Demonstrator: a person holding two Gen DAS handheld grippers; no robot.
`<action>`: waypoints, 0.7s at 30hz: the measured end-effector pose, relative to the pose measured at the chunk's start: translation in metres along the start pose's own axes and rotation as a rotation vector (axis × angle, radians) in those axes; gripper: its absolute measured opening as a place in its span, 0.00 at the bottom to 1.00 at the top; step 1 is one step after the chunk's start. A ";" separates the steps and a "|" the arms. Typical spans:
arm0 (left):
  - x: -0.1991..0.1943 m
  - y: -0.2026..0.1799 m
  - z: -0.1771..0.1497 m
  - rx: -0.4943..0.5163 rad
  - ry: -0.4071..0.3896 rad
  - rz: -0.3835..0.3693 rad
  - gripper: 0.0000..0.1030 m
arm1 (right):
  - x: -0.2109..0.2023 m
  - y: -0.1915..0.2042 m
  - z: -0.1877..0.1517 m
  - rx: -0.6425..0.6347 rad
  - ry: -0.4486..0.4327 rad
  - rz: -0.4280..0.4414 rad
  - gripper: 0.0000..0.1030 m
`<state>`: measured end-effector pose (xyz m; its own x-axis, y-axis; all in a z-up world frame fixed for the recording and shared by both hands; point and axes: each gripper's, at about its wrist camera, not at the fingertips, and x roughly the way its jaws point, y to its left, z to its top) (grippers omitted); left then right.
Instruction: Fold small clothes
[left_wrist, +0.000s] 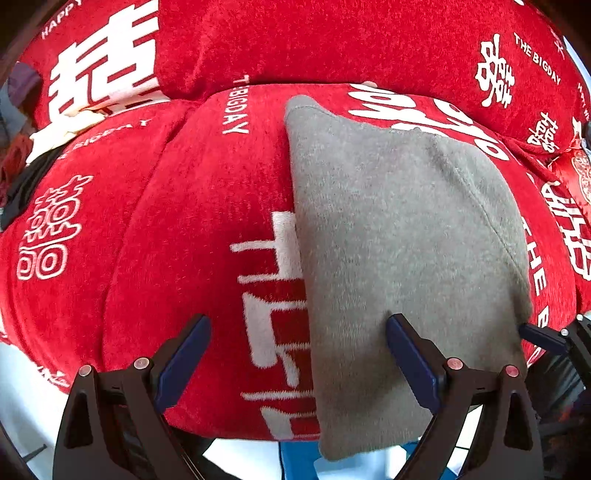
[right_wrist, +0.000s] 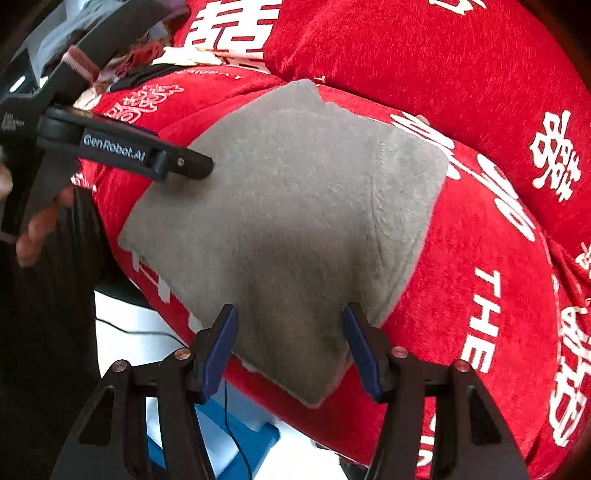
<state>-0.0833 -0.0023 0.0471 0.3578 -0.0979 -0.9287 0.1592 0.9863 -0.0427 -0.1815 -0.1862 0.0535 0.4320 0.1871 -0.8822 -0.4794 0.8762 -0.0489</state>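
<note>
Grey folded cloth (right_wrist: 288, 221), person's fingers (right_wrist: 35, 236) only in right view

A grey knit garment (right_wrist: 288, 221), folded into a flat, roughly square pad, lies on the red cover (right_wrist: 461, 258), one corner toward six o'clock.

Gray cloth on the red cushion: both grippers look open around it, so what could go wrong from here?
1. The gray cloth hangs its near corner past the front edge of the red cushion; a nudge could slide it off.
2. The right gripper, open, straddles that corner and may pinch only one layer, undoing the fold.
3. The left gripper has one finger over the cloth and one over bare cushion, so closing could snag the cover too.
</note>
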 end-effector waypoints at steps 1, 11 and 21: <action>-0.004 -0.001 0.000 0.006 -0.004 0.015 0.93 | -0.003 0.000 0.000 -0.001 0.011 -0.007 0.61; -0.037 -0.031 0.004 0.052 -0.055 0.007 0.93 | -0.048 -0.014 0.017 0.069 0.000 -0.106 0.66; -0.017 -0.050 0.003 0.063 0.027 0.009 0.93 | -0.036 -0.028 0.037 0.180 0.070 -0.157 0.75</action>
<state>-0.0946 -0.0508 0.0662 0.3341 -0.0850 -0.9387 0.2139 0.9768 -0.0123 -0.1556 -0.2008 0.1035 0.4333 0.0169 -0.9011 -0.2640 0.9584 -0.1090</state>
